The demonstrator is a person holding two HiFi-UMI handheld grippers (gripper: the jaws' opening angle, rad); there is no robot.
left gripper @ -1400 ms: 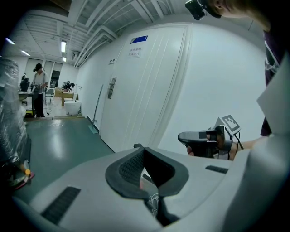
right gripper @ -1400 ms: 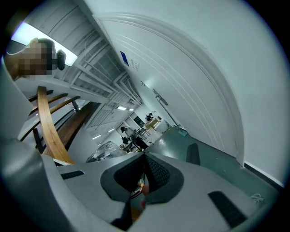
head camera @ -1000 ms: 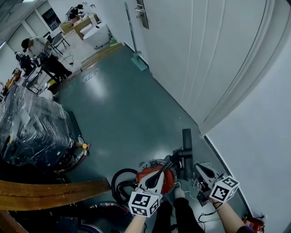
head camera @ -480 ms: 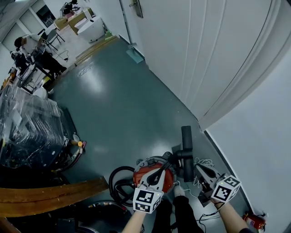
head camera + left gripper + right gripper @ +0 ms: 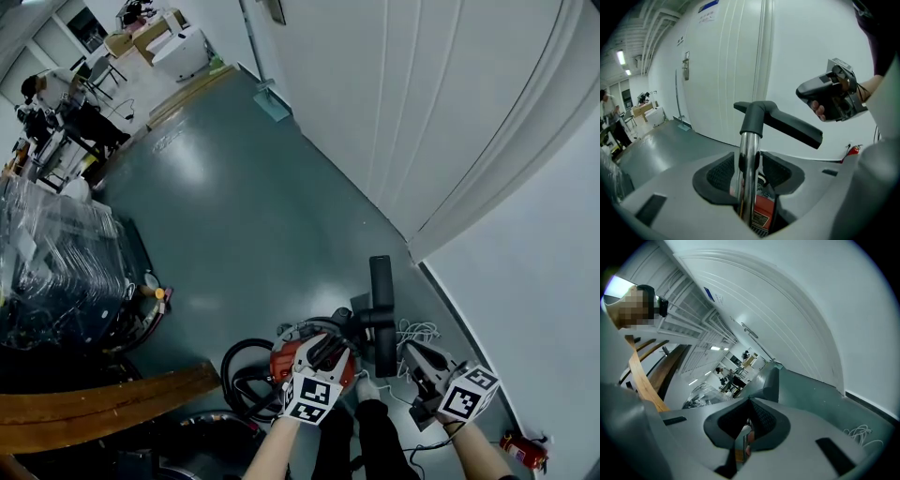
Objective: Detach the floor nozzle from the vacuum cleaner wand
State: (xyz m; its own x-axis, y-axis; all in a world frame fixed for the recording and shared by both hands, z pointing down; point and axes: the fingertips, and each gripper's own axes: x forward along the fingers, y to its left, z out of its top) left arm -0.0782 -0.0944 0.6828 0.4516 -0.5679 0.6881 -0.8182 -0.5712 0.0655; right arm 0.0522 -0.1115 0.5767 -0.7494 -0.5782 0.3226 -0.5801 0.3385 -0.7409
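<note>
Left gripper [image 5: 323, 361]: jaws opening now, spread either side of the chrome wand [image 5: 749, 159], pads off it.
Right gripper [image 5: 414, 354]: pressed together, nothing pinched, just right of the wand.
Floor nozzle [image 5: 780, 123]: dark bar, seated on the wand's far end, near the white wall.
Vacuum body [image 5: 286, 361]: red, on the floor, black hose [image 5: 234, 375] coiled to its left.
</note>
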